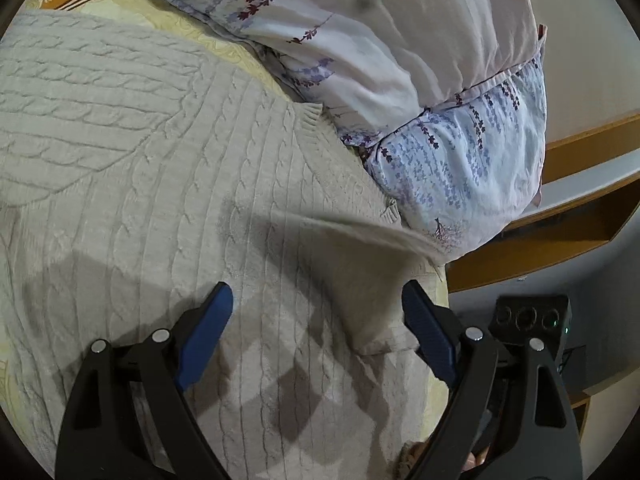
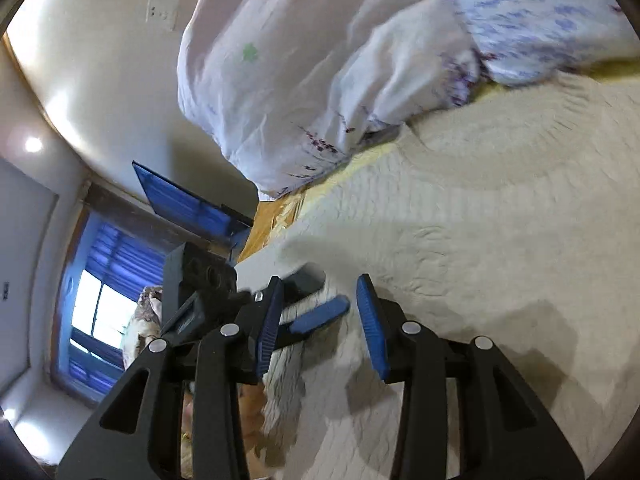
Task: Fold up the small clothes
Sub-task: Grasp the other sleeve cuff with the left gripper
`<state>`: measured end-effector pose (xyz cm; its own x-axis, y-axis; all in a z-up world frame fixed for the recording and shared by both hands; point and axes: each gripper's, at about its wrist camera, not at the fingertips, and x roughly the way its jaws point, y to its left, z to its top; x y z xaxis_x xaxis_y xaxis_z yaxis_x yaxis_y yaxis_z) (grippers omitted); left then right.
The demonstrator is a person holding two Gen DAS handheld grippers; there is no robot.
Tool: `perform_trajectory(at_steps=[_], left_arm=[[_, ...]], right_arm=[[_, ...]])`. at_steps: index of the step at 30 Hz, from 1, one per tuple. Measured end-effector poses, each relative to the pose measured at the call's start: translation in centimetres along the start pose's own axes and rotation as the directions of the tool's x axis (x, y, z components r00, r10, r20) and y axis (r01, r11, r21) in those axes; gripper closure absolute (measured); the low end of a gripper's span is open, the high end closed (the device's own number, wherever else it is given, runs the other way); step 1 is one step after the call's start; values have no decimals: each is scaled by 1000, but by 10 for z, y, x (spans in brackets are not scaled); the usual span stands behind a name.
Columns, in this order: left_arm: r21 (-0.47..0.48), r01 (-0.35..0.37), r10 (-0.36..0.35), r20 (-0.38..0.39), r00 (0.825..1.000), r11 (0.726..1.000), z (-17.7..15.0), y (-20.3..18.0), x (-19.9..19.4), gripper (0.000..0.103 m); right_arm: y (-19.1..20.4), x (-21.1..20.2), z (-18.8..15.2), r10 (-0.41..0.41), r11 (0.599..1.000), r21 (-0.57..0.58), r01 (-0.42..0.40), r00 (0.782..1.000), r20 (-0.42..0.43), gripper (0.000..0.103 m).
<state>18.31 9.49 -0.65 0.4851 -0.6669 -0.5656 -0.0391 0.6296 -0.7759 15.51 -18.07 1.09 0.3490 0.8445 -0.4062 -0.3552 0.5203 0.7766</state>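
Plainly, a beige cable-knit sweater (image 1: 140,168) lies spread over the bed, covering most of the yellow bedsheet (image 1: 168,12) under it. Beyond the sweater a pile of pale floral bedding (image 1: 400,60) is heaped at the far edge, touching the knit along its ribbed hem. The left gripper (image 1: 318,300) hovers over the sweater with its jaws standing wide apart; a raised fold of the knit sits between them, close to the right-hand blue pad (image 1: 428,332), but the pads do not press on it. Its shadow falls across the cable pattern below. In the right wrist view, which is blurred, the right gripper (image 2: 320,288) is partly open, jaws apart with nothing clamped between them, over the same sweater (image 2: 480,208). Just beyond its fingertips the left gripper (image 2: 316,312) shows, one blue pad (image 2: 320,314) of it lying near the knit's lifted edge. Off the bed's side a window (image 2: 100,308) with blue curtains and a dark screen (image 2: 188,204) against the wall are in view. Wooden shelving (image 1: 580,184) shows past the bedding in the left view.
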Motion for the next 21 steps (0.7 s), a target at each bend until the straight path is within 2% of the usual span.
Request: perform_trajectory(at_steps=[2,4,6,7,9,11,13,16,18,19,20,21], left_arm=[[2,-6,6,2,1000,1000,0,-2,2,18],[3,-11,11,2,1000,1000,-1,-3,4,20],[0,-16,16,-3,1000,1000,0,-4,7,27],[-4,-16,16,-8,1000,1000,0,-4,10,30],[-7,-25,25,-19,1000,1000,0,-5,13,36],[5,-41,41,-23,999,999,0,-6,15,42],[5,-45,45,-26,999,999,1,-5,17,49],[-6,-58,58,-28,998,998,6,-2,20,65],[-2,-68,68,-31,997,998,10,1,23,79],[0,-74,74,-32,997,997,12,1,25,81],[5,-77,78,-31,997,997,14,2,26,90],[13,-80,80,-31,996,997,17,2,28,94]], right_arm=[[-7,-22,-9,-40,999,33,39,998,38,62],[-16,-49,-19,-144,988,64,138,986,88,62],[-31,-82,-33,-286,953,149,265,948,138,62],[-38,-95,-37,-313,941,186,284,937,152,62],[-62,-126,-48,-403,887,326,328,895,194,62],[-83,-153,-56,-456,838,439,325,859,233,62],[-101,-169,-59,-485,806,508,304,832,270,62],[-122,-173,-55,-477,788,560,256,829,291,62],[-128,-172,-53,-459,791,569,225,833,310,62],[-131,-169,-51,-454,793,571,212,831,322,62],[-130,-166,-51,-453,796,569,207,827,333,62],[-131,-164,-50,-454,798,568,202,821,346,62]])
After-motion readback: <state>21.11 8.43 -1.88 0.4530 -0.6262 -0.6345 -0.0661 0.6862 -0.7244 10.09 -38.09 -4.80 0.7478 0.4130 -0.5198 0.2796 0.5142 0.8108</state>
